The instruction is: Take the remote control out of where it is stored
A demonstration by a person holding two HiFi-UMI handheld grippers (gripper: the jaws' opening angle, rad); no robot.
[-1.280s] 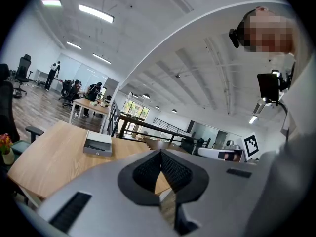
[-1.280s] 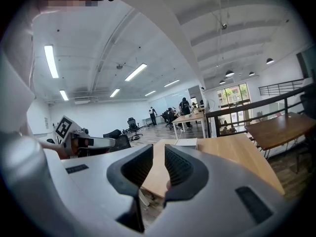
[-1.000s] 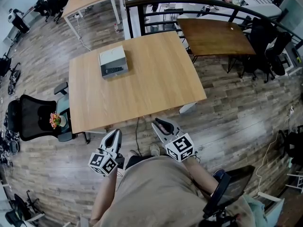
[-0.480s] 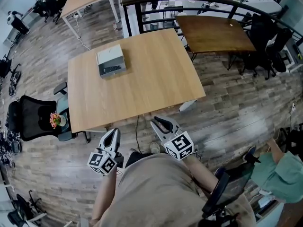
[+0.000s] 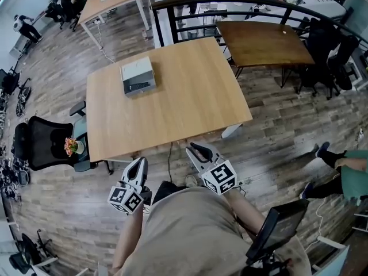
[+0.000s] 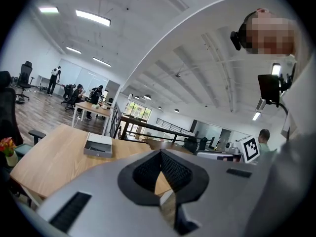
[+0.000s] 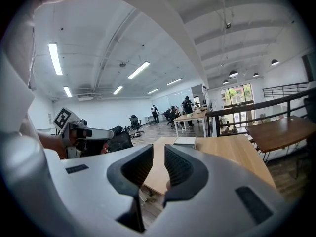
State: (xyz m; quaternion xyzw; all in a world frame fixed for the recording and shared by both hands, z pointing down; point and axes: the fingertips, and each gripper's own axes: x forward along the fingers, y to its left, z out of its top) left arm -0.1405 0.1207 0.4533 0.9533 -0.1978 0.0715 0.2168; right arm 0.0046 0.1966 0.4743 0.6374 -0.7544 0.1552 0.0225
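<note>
A grey box (image 5: 137,73) sits on the far left part of the light wooden table (image 5: 184,102). A dark flat thing (image 5: 138,86) lies in the box's near part; it is too small to say it is the remote. The box also shows in the left gripper view (image 6: 98,145) and the right gripper view (image 7: 185,141). Both grippers hang short of the table's near edge, close to my body. My left gripper (image 5: 140,164) is shut and empty, pads touching (image 6: 160,153). My right gripper (image 5: 194,149) is shut but for a thin slit (image 7: 158,158), nothing in it.
A black office chair (image 5: 37,144) with a small flower pot (image 5: 70,146) stands left of the table. A dark brown table (image 5: 261,42) and a black railing (image 5: 230,2) lie beyond it. Office chairs (image 5: 325,50) crowd the right. A person's legs (image 5: 336,165) show at the right edge.
Both grippers have kept still. The person at the right edge has moved further right, so only legs remain in view. The head view has shifted slightly.
</note>
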